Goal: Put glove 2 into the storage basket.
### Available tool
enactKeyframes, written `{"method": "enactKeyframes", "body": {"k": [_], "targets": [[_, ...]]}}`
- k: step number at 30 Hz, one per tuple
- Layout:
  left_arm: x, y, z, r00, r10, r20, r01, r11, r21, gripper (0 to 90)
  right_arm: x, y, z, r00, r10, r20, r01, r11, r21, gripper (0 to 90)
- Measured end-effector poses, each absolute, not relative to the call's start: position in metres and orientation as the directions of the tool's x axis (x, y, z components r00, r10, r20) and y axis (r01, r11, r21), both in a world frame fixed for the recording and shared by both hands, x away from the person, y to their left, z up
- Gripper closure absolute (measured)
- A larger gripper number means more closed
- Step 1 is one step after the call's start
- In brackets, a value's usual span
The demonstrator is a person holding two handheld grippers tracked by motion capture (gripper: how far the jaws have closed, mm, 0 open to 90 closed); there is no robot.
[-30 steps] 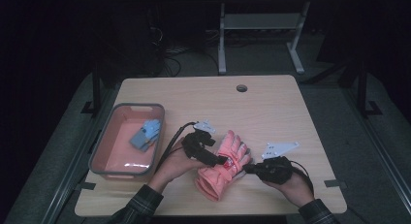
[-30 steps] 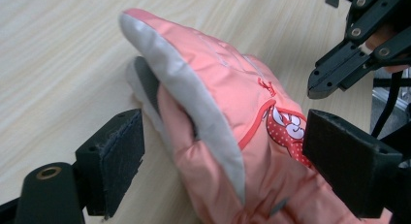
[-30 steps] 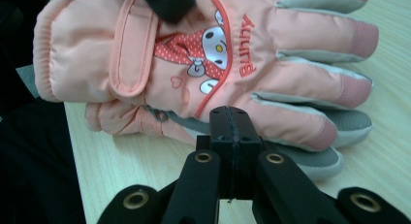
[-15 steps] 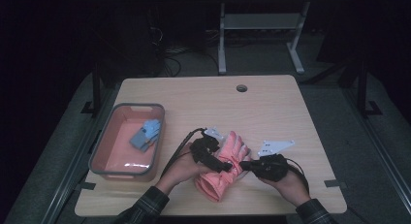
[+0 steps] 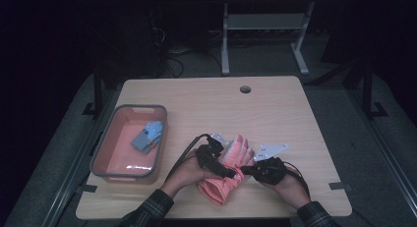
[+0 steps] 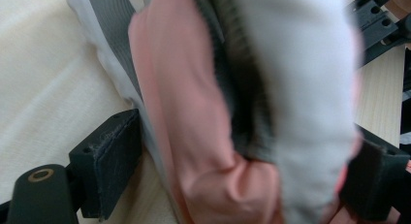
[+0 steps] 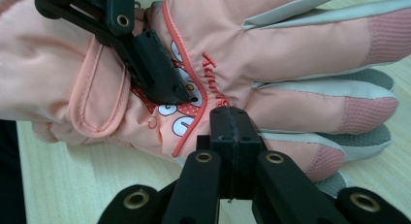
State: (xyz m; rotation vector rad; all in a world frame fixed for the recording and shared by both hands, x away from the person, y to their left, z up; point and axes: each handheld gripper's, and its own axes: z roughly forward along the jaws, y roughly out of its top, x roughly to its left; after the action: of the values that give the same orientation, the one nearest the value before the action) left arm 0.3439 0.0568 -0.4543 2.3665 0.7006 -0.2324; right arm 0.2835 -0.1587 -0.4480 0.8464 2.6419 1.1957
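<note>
At about six o'clock on the table [image 5: 295, 114], the pink glove [image 5: 231, 170] lies flat. My left gripper [image 5: 231, 172] is clamped on its cuff; my right gripper [image 7: 231, 118] is pressed together, touching its edge. I should lift slowly.

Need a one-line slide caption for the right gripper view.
Right gripper, fingers shut, touches a pink glove on the wooden table.
</note>
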Motion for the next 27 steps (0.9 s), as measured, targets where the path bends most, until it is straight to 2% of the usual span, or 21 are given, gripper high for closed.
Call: {"method": "enactKeyframes", "body": {"k": [5, 11, 17, 19, 21, 27], "targets": [[0.344, 0.055, -0.456, 0.840, 0.415, -0.350, 0.543, -0.651, 0.530, 14.2, 0.284, -0.158, -0.451, -0.840, 0.531, 0.109, 0.434, 0.540, 0.721, 90.0], [0.345, 0.057, -0.453, 0.832, 0.421, -0.360, 0.554, -0.655, 0.515, 34.8, 0.282, -0.164, -0.446, -0.834, 0.539, 0.120, 0.438, 0.514, 0.738, 89.0], [0.345, 0.057, -0.448, 0.843, 0.426, -0.328, 0.537, -0.676, 0.504, 50.8, 0.282, -0.198, -0.440, -0.770, 0.624, 0.134, 0.479, 0.427, 0.767, 61.3], [0.344, 0.058, -0.447, 0.838, 0.431, -0.335, 0.546, -0.669, 0.504, 55.4, 0.286, -0.209, -0.444, -0.744, 0.659, 0.111, 0.479, 0.410, 0.776, 48.6], [0.344, 0.059, -0.446, 0.836, 0.433, -0.338, 0.549, -0.663, 0.509, 59.2, 0.291, -0.219, -0.449, -0.712, 0.692, 0.116, 0.502, 0.387, 0.773, 44.8], [0.345, 0.062, -0.441, 0.835, 0.417, -0.359, 0.551, -0.651, 0.523, 61.9, 0.305, -0.232, -0.470, -0.643, 0.758, 0.112, 0.569, 0.375, 0.732, 34.3]]}}
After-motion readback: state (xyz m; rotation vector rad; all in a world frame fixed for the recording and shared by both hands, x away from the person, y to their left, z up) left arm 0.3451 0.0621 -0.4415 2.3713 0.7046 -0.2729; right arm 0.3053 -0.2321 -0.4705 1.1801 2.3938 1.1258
